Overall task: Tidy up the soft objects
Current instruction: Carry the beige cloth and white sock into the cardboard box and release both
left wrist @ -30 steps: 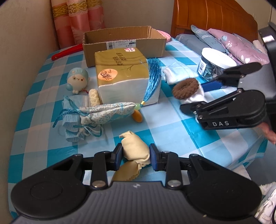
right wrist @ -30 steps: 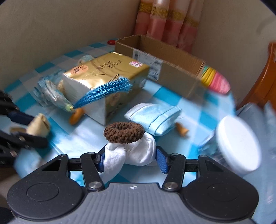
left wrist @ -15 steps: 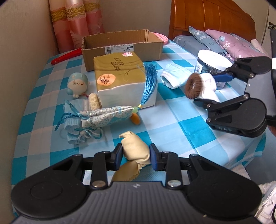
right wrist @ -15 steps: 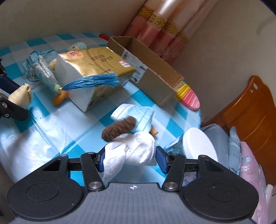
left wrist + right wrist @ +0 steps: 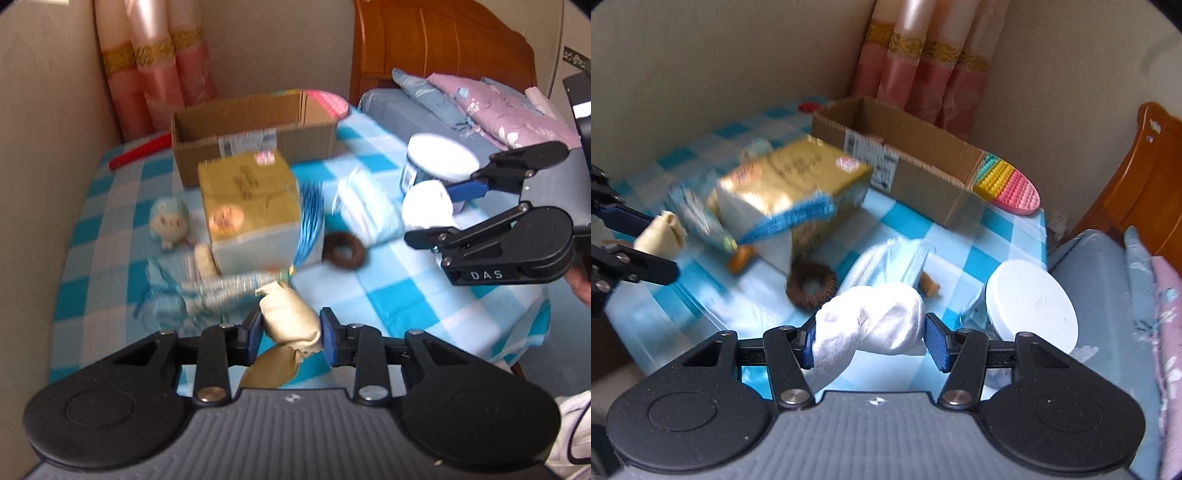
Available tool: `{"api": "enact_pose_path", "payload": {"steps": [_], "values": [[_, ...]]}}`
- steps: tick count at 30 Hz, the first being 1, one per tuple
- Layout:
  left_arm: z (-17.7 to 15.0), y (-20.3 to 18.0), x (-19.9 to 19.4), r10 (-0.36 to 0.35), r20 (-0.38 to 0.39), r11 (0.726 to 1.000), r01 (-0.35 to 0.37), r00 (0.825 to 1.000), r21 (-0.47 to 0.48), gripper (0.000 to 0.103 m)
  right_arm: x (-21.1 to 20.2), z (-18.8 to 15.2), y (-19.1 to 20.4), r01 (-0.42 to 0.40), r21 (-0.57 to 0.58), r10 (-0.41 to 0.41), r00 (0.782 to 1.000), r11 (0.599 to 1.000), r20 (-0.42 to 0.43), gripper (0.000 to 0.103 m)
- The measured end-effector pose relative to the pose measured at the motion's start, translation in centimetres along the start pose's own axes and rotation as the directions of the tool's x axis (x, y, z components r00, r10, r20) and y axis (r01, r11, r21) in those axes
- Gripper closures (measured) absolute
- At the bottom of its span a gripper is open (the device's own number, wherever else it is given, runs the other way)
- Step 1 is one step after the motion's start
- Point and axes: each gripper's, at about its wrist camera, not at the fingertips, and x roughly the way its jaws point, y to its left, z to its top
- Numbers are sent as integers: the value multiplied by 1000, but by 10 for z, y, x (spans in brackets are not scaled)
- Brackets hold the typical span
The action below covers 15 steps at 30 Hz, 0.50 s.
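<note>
A rolled yellow cloth (image 5: 290, 319) is squeezed between the pads of the left gripper (image 5: 291, 329) and held up above the checked table (image 5: 388, 295). A bunched white sock (image 5: 875, 325) is pinched in the right gripper (image 5: 870, 341) and is held up too. The cardboard box (image 5: 255, 138) stands open at the back of the table, and it is likely where the soft things are meant to be put. The loose tail of the yellow cloth hangs down below the pads, so it could be caught on the gold tissue pack (image 5: 247, 199) or the blue tassel (image 5: 310, 221) on the way to the box. The sock is only held at its middle, so it could be dropped if it is shaken. The brown hair tie (image 5: 811, 284) lies on the table close under the sock and is not held. Much is blurred: the pile of small blue and silver things (image 5: 207, 291) by the tissue pack cannot be made out well. The inside of the box is mostly hidden by its front wall.
</note>
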Motion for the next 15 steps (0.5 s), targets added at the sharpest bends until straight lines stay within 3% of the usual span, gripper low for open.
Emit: {"api": "enact_pose_path", "payload": {"steps": [8,15], "values": [[61,6,-7,25,82,998,-30,996,60,72,-20,27,-24,-65,70,60,995,995,80,42],[142,30,31,73,117,995,-80,990,54,72,-25,41,-42,-65,100,52,991,993,126,42]]}}
